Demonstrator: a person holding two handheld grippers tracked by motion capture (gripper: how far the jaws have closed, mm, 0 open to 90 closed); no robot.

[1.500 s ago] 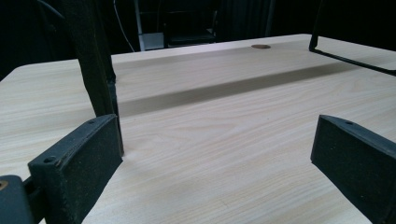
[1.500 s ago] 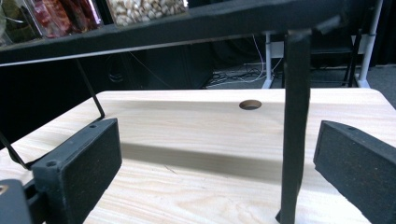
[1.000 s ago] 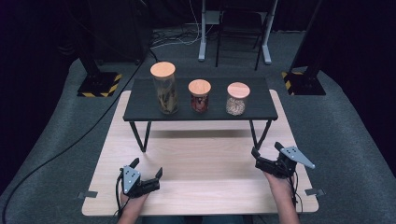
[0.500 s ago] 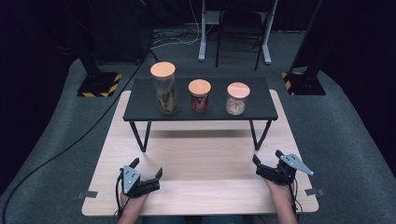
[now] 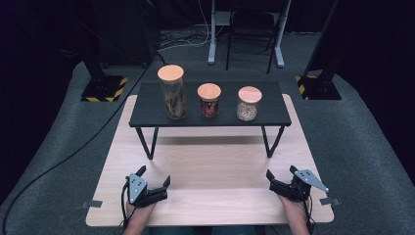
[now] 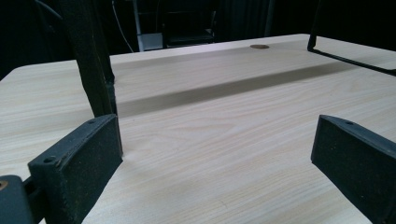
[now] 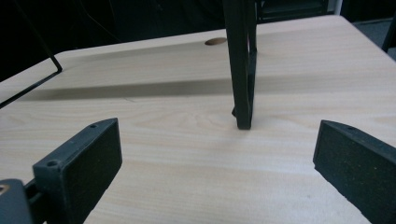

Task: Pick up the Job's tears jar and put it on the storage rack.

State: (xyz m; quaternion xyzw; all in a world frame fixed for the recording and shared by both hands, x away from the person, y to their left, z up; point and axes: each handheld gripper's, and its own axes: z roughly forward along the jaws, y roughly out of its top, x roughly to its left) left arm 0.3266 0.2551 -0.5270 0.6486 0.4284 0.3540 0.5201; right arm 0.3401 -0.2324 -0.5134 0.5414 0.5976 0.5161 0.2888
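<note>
Both grippers — left gripper (image 5: pixel 154 178) and right gripper (image 5: pixel 281 174) — rest on the wooden table (image 5: pixel 215 166), jaws spread wide, empty. Three jars (image 5: pixel 209 100) stand well beyond on the black shelf (image 5: pixel 151 105), contents hard to tell.

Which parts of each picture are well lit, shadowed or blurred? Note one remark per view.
High view: the wooden table is brightly lit, the surroundings dark, and the black shelf casts a soft shadow beneath it. Left gripper view: a shadow band crosses the wood; the left claw looks soft. Right gripper view: the right claw is slightly blurred.
</note>
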